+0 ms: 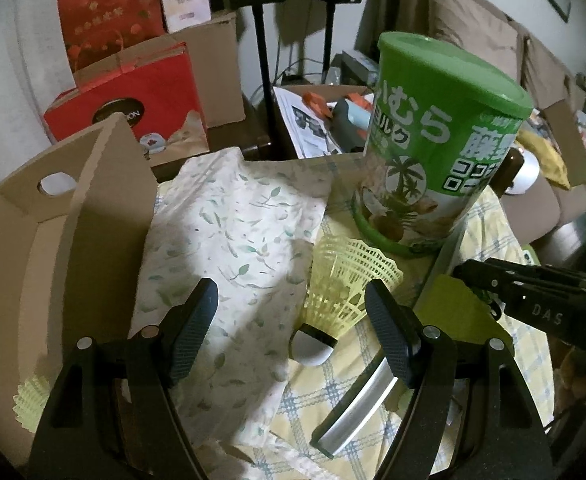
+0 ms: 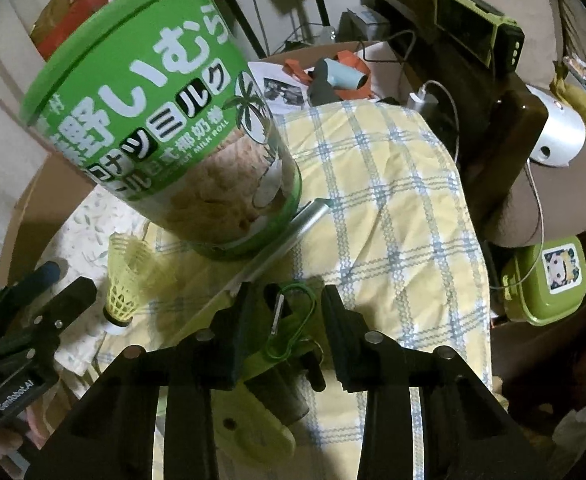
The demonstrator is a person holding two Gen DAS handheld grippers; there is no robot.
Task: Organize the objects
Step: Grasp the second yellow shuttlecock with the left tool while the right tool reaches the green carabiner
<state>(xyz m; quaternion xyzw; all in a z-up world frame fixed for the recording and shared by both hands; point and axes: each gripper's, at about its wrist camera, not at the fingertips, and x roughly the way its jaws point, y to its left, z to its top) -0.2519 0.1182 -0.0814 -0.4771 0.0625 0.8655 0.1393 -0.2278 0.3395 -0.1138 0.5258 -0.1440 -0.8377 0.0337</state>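
Observation:
A yellow shuttlecock with a white cork lies on the cloth between the fingers of my left gripper, which is open around it. It also shows in the right wrist view. A green snack canister stands upright behind it, also in the right wrist view. My right gripper is open over a green carabiner attached to a yellow-green and black item. A silver bar lies by the left gripper's right finger.
An open cardboard box with another shuttlecock stands at the left. The yellow checked cloth and floral cloth cover the table. Red boxes, stands, a green lunchbox and clutter lie beyond.

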